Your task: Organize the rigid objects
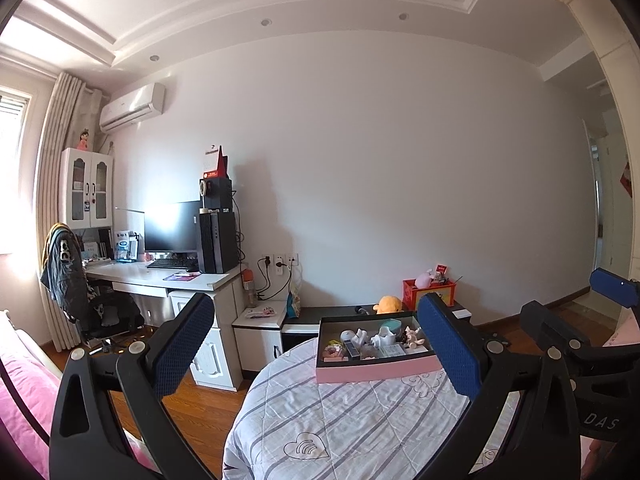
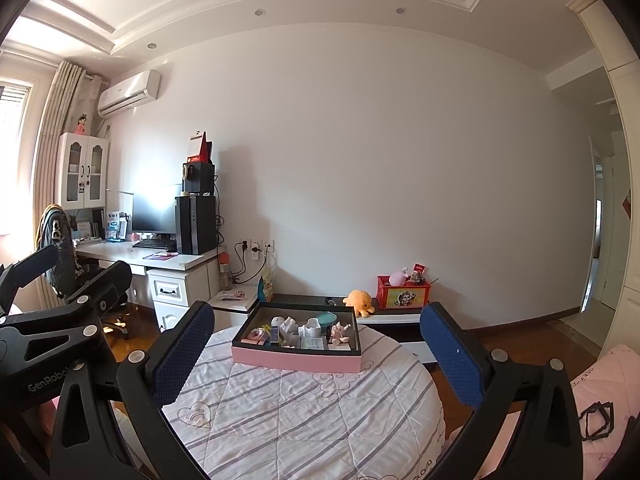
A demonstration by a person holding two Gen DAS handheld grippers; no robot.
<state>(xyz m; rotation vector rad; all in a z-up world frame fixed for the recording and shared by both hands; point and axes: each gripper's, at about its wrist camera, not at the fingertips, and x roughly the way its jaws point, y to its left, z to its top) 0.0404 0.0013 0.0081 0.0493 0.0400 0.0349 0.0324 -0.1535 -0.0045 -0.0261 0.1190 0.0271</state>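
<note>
While both grippers gape — pink box [image 2: 296,362] untouched.

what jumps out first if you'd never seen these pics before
A shallow pink-sided box with a dark rim, full of small figurines and trinkets, sits at the far side of a round table under a grey-striped white quilted cloth. Both blue-padded tools, left and right, hang open short of it. Behind, an orange plush octopus rests on a low dark cabinet beside a red storage crate.
</note>
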